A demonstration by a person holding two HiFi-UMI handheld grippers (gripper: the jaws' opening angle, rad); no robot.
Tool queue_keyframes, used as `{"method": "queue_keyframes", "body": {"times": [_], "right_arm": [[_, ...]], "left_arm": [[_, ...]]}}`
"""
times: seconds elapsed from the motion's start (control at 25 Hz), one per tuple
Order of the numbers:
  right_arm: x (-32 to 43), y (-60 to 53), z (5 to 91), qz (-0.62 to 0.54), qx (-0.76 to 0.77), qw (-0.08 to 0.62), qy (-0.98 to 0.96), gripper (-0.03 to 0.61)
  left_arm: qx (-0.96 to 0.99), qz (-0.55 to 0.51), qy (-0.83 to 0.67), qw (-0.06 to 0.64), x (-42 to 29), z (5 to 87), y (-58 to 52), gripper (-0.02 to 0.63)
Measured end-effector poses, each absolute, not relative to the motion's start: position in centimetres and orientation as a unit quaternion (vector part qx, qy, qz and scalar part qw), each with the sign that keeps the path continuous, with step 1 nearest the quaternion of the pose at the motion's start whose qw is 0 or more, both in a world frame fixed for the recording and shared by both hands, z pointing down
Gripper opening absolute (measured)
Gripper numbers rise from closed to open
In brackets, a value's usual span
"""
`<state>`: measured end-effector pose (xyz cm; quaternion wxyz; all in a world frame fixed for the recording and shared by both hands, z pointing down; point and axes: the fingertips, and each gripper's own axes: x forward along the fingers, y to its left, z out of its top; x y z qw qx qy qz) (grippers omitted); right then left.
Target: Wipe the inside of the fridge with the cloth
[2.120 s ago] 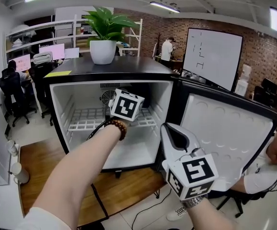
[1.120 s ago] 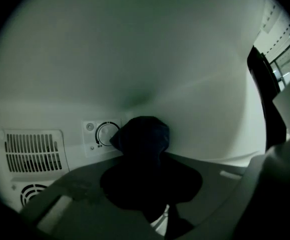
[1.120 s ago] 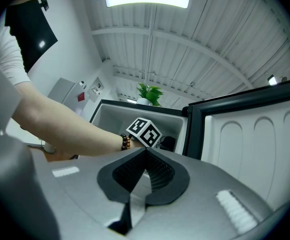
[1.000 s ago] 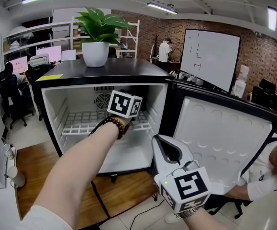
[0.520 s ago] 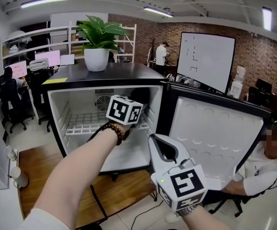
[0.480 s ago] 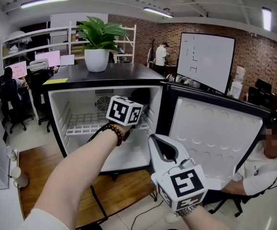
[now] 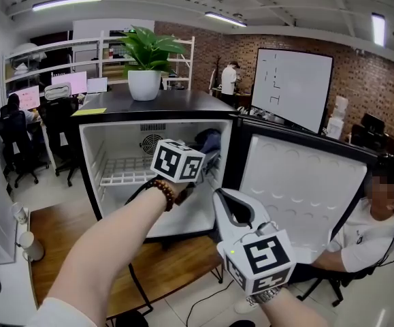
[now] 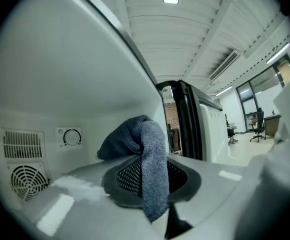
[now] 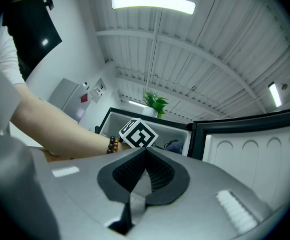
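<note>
Our left gripper (image 8: 152,181) is reaching into the open fridge (image 7: 115,148), fingers clamped on the cloth (image 8: 150,149). The cloth is grey-blue, bunched above the fingers with one fold hanging down over them. It sits in the upper right of the cavity, near the right wall and above the wire shelf (image 7: 125,178). We can't tell if it touches the wall. The left gripper view shows the back wall with the fan grille (image 8: 28,181) and the dial (image 8: 71,137) off to the left of the cloth. Our right gripper (image 9: 145,171) is outside the fridge, low in front of the opening next to the swung-out door (image 7: 299,196). Its fingers are clenched together with nothing between them. A potted plant (image 7: 147,67) stands on top of the fridge.
</note>
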<state>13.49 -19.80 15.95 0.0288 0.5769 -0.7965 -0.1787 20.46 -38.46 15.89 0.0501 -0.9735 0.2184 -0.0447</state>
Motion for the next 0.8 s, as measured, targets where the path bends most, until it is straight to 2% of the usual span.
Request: {"method": "queue_keyframes", "body": {"times": [0.8], "right_arm": [[15.1, -19.3, 17.2, -0.161, 0.605, 0.049, -0.779, 0.001]], "left_arm": [[-0.986, -0.032, 0.157, 0.050, 18.6, 16.6, -32.1, 0.071]]}}
